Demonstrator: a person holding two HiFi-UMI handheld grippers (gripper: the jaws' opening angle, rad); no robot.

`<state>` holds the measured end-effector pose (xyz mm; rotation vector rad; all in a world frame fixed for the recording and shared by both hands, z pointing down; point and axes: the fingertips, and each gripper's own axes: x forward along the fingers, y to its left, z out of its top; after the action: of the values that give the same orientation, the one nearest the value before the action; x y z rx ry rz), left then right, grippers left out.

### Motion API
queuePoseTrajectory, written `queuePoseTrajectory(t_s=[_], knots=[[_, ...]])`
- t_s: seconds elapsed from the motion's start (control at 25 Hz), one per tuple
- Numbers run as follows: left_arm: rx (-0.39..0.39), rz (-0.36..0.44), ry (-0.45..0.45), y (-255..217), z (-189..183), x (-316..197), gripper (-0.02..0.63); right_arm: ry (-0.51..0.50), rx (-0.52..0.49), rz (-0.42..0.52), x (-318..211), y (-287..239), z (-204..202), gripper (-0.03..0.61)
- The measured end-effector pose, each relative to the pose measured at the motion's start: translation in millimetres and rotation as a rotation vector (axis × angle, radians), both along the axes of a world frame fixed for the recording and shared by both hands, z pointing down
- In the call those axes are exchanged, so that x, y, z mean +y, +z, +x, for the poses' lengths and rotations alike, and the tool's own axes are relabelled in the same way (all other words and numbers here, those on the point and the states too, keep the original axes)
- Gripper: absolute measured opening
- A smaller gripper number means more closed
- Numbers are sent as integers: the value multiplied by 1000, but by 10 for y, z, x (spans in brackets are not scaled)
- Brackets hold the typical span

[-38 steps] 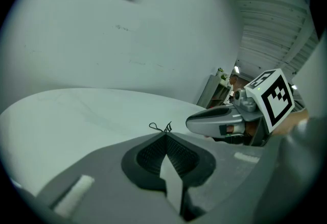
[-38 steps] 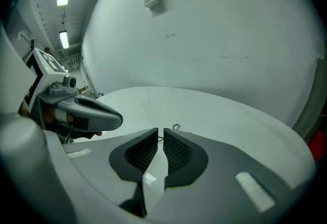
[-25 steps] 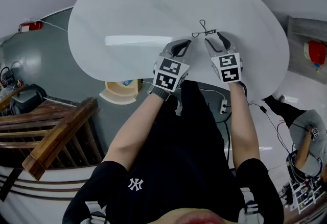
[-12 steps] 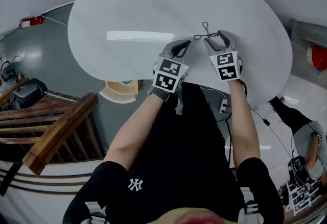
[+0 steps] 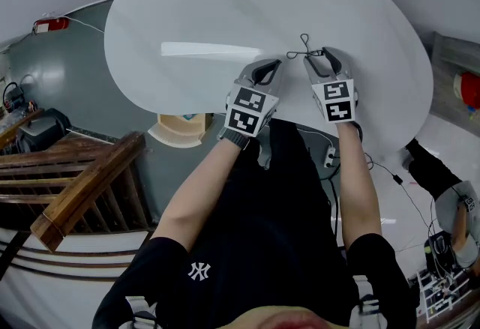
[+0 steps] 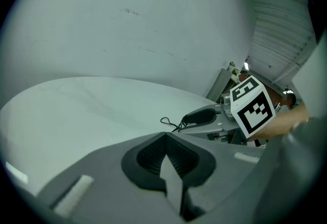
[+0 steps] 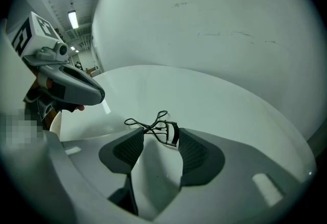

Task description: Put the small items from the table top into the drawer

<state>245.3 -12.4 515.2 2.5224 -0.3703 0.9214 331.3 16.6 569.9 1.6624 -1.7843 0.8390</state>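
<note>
Right gripper (image 5: 318, 57) jaws just narrowed, not gripping; black wire eyelash curler (image 7: 159, 129) head apparently between tips, handles running away-left over white oval counter (image 5: 225, 5). Left gripper (image 6: 164, 142) closed, empty.

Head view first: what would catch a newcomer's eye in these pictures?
A black eyelash curler lies alone near the front edge of a big white oval table. The right gripper reaches it with jaws apart, just closing a little, the curler's head between their tips but not pinched. The left gripper is held beside it, jaws together and empty.
</note>
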Motion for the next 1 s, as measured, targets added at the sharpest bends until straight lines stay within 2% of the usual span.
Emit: queuePoseTrajectory(t_s=[0.56,1.0], knots=[[47,24,-15,-187,-510,141,4,54,-16,84,109,-347,-483,235],[74,54,-65,-376,-1198,286,4,-19,-12,139,167,-655,-1294,235]])
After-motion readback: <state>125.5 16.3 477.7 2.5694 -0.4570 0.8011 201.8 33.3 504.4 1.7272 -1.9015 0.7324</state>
